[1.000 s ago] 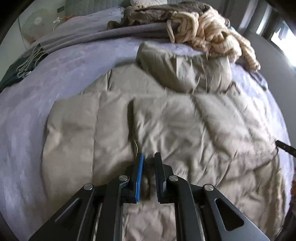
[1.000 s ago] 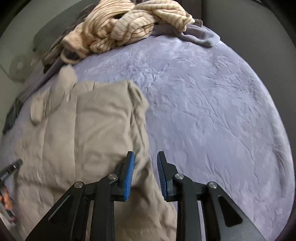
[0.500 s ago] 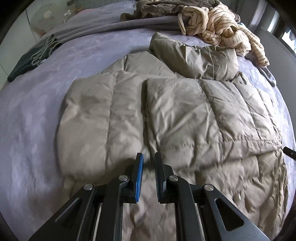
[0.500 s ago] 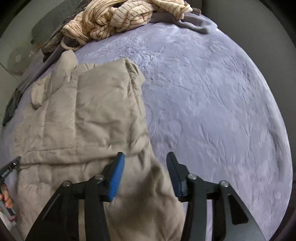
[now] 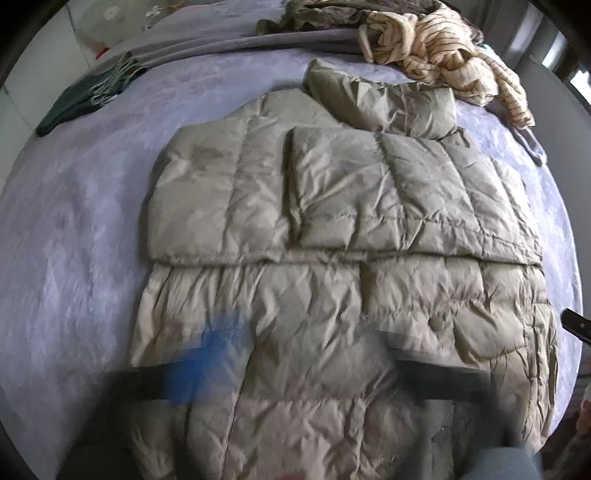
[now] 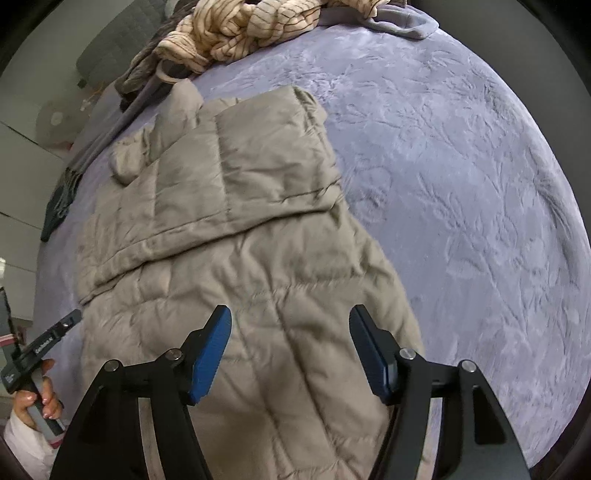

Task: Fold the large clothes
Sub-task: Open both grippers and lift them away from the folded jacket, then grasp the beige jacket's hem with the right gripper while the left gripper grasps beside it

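Observation:
A beige quilted puffer coat (image 5: 332, 221) lies flat on the purple bed, its lower part folded up over the body so a hem edge runs across the middle; its hood (image 5: 384, 103) lies at the far end. It also shows in the right wrist view (image 6: 236, 236). My left gripper (image 5: 314, 354) hovers over the near part of the coat, badly blurred, its fingers spread wide and empty. My right gripper (image 6: 290, 350) is open and empty above the coat's near right side. The left gripper (image 6: 48, 343) shows at the left edge of the right wrist view.
A cream striped garment (image 5: 443, 55) and a dark heap (image 5: 314, 14) lie at the bed's far end. A dark fringed scarf (image 5: 85, 99) lies at the far left. Bare purple bedspread (image 6: 461, 184) stretches right of the coat. A wall (image 6: 554, 55) borders the bed's right side.
Both grippers let go of the coat's hem, opened wide and drew back toward me. The folded part now lies flat on the coat's body.

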{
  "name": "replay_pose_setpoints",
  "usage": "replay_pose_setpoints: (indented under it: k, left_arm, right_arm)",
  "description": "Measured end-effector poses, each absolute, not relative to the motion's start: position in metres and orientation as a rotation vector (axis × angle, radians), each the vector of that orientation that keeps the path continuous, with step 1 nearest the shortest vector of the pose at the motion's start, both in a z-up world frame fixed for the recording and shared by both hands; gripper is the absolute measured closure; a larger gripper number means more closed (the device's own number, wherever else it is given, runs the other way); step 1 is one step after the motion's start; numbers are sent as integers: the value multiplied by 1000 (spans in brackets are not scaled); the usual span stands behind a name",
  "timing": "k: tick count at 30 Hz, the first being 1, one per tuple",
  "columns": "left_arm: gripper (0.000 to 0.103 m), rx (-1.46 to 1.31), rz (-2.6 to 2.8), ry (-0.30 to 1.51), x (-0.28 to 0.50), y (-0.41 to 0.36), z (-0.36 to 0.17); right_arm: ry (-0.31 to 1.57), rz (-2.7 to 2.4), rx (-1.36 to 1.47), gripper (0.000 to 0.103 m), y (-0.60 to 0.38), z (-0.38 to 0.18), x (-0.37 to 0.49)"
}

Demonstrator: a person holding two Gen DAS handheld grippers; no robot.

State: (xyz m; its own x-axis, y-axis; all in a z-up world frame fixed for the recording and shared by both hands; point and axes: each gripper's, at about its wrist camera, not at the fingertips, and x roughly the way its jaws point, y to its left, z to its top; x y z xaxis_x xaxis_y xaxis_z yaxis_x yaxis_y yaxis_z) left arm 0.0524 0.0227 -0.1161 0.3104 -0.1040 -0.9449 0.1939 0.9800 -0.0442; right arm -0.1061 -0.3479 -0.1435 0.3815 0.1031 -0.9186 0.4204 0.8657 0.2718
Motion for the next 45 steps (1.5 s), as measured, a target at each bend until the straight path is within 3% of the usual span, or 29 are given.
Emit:
replay_pose_setpoints:
  k: [5,7,11,45]
  left_arm:
    - [1,73,-185,1248,28,24,-98]
    - [1,55,-195,1274,18,24,-94]
    - [1,39,-193,1319,5,27,-93]
    - [1,6,-231,1387,-103,128,-99]
  right_arm:
    - [1186,-182,530,27,-341,-136,-117]
    - [1189,-165,540,18,-338,-134,-121]
    - [1177,-133,548,16,-331,-127,-129]
    - [1246,-204,893,16,-251,-153,-228]
